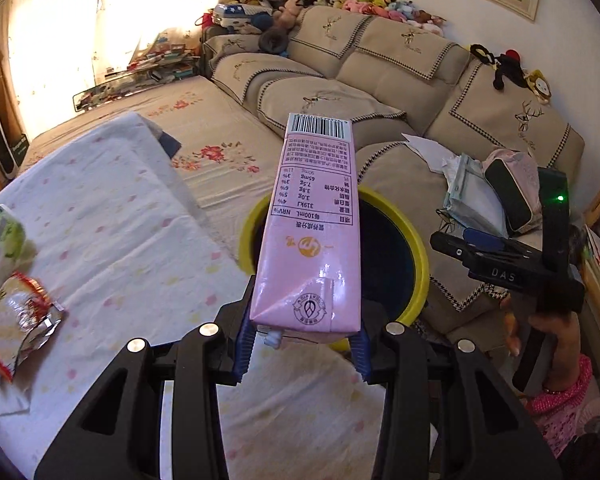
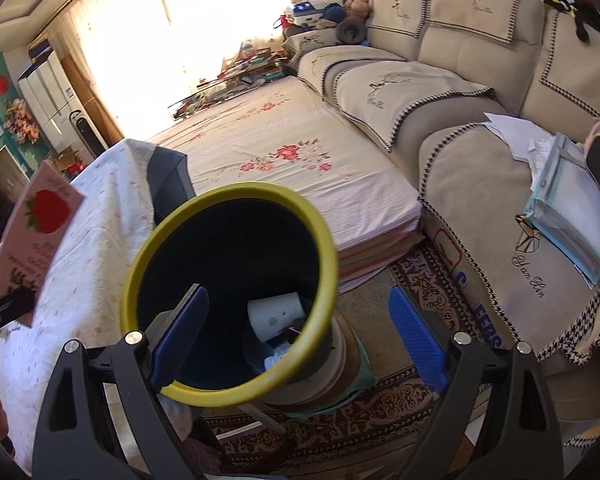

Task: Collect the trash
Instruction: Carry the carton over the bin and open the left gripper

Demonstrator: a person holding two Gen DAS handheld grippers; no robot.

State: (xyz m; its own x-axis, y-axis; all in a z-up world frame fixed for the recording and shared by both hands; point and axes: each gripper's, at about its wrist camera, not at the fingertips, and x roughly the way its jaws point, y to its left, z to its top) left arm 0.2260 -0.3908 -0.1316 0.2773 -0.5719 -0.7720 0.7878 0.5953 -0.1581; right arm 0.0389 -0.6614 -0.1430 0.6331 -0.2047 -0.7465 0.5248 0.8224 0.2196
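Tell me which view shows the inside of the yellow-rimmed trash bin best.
The right wrist view: it looks down into the yellow-rimmed trash bin, showing a white paper cup already at the bottom. In the left wrist view the pink milk carton, gripped by the left gripper, covers most of the opening, so only the rim shows.

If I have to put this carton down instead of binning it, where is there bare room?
The white cloth is bare between the snack wrappers at its left edge and the yellow-rimmed bin. The flowered sheet beyond is also open. The sofa seat on the right is crowded with papers and a pouch. The left tool holds the carton.
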